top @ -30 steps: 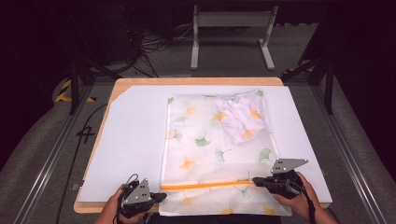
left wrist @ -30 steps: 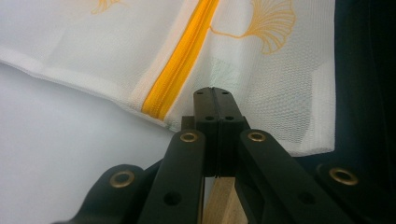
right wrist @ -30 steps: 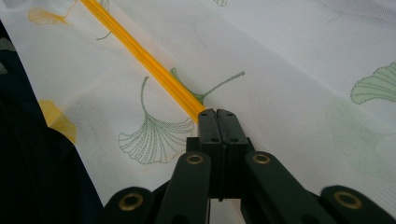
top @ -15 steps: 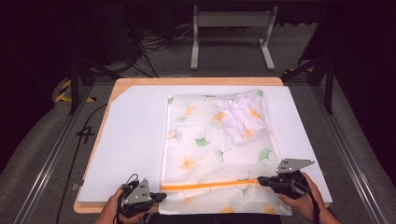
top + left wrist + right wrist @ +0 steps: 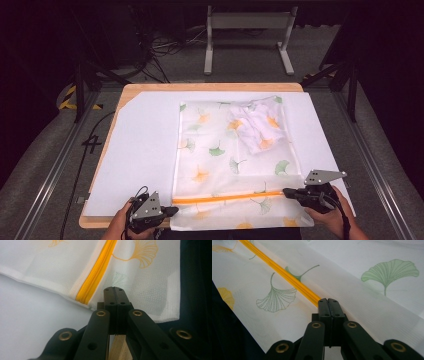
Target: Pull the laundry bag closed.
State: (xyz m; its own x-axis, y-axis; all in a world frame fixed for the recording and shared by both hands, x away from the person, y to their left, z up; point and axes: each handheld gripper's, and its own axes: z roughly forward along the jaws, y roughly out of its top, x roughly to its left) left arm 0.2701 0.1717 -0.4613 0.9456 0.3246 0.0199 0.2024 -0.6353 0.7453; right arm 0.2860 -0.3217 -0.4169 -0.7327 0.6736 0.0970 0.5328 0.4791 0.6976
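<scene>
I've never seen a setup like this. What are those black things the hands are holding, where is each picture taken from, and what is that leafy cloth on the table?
No robot here: a person holds a hand-held claw in each hand. The high view looks down on the table: the left claw sits at the bottom left, the right claw at the bottom right. The other two pictures come from small cameras riding on each claw, looking along its two black jaws.

On the white board lies a white mesh bag printed with green and orange ginkgo leaves, some crumpled white cloth inside it. An orange zipper runs across its near end. Both claws are shut, one at each end of the zipper; whether they pinch the fabric or the zipper's pull, I can't tell.
</scene>
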